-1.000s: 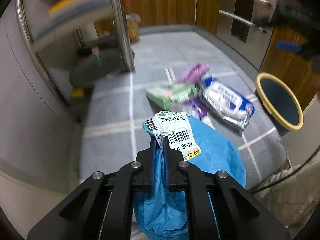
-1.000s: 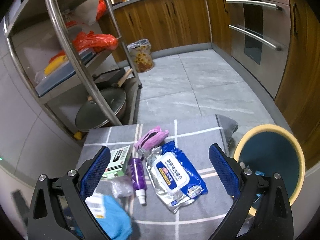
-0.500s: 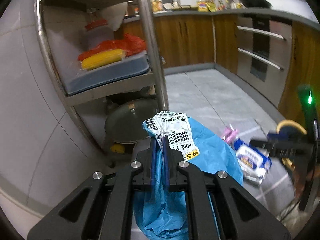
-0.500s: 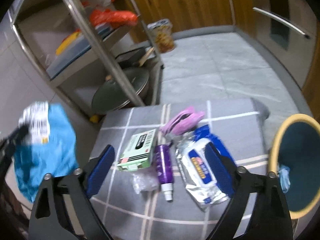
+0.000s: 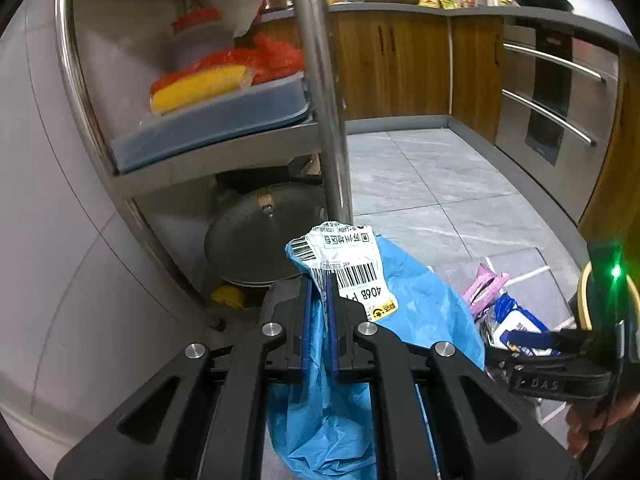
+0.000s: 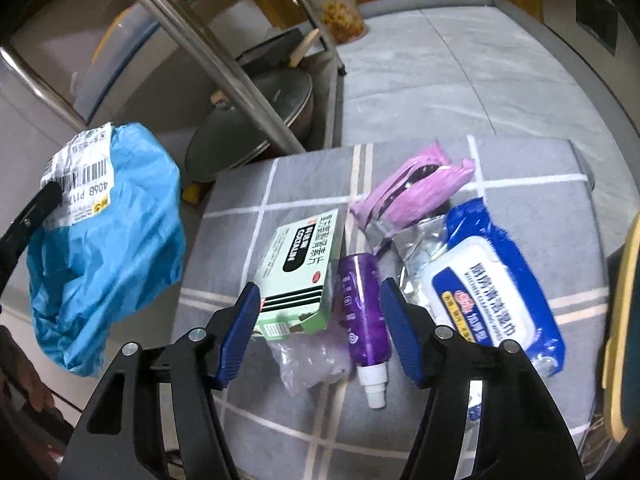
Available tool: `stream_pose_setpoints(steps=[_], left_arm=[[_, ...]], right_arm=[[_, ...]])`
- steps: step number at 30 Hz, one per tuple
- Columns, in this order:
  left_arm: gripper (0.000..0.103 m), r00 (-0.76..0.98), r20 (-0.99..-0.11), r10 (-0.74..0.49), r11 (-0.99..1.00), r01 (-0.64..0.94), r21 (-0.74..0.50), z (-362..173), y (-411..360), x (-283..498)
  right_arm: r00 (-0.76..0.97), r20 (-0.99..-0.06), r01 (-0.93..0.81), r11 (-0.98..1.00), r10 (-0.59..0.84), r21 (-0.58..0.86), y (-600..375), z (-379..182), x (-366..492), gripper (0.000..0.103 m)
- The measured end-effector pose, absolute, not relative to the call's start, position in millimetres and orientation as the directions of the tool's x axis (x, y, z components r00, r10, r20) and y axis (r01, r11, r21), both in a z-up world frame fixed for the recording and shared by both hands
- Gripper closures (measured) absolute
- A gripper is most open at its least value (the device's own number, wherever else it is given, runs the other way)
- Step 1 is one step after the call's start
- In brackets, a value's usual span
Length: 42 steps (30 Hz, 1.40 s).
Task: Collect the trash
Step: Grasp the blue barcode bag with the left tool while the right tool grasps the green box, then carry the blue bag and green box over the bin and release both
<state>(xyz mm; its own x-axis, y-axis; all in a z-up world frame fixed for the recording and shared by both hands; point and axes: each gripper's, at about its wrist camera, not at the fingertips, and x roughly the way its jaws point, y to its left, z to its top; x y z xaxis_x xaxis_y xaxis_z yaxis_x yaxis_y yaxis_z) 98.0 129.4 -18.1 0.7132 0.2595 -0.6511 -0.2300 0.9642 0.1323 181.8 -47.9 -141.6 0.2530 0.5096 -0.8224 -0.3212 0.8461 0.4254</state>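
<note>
1. Gripping a crumpled blue bag [image 5: 420,312] by its white shipping label, the left gripper [image 5: 319,300] has its jaws clamped nearly together, with the bag hanging clear of the mat.
2. The right gripper [image 6: 316,312] hangs above the grey checked mat [image 6: 520,168]; its jaws have just been closing, yet the pads press on nothing.
3. Between those jaws, lower down, lie a green box [image 6: 298,268], a purple bottle [image 6: 362,312] and a clear wrapper [image 6: 308,360], near the mat's middle.
4. A blue wipes pack [image 6: 496,292] lies toward the mat's right edge, a pink pouch [image 6: 412,188] behind it.
5. A yellow-rimmed bin [image 6: 618,320] stands just beyond that right edge.
6. A metal rack [image 5: 320,92] stands behind the mat.
</note>
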Motion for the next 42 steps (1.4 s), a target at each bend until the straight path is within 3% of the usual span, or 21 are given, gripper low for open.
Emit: stream_pose_setpoints(steps=[16, 18, 24, 32, 42], left_arm=[[0.096, 0.714, -0.67, 0.202, 0.976, -0.203, 0.077, -23, 135, 113], [0.096, 0.716, -0.67, 0.198, 0.977, -0.2, 0.075, -23, 135, 115], [0.096, 0.722, -0.665, 0.19, 0.978, -0.2, 0.061, -20, 134, 116], [0.096, 0.74, -0.649, 0.178, 0.98, -0.192, 0.051, -14, 122, 111], [0.096, 0.765, -0.624, 0.163, 0.979, -0.202, 0.008, -1, 109, 103]], right_arm=[[0.115, -0.82, -0.144, 0.826, 0.56, 0.544, -31, -187, 196, 0.039], [0.1, -0.806, -0.129, 0.811, 0.583, 0.57, -32, -189, 197, 0.06], [0.14, -0.795, -0.167, 0.805, 0.591, 0.569, -35, -174, 197, 0.076], [0.215, -0.811, -0.249, 0.833, 0.544, 0.493, -48, -142, 189, 0.083], [0.344, -0.752, -0.297, 0.824, 0.563, 0.482, -92, -93, 166, 0.084]])
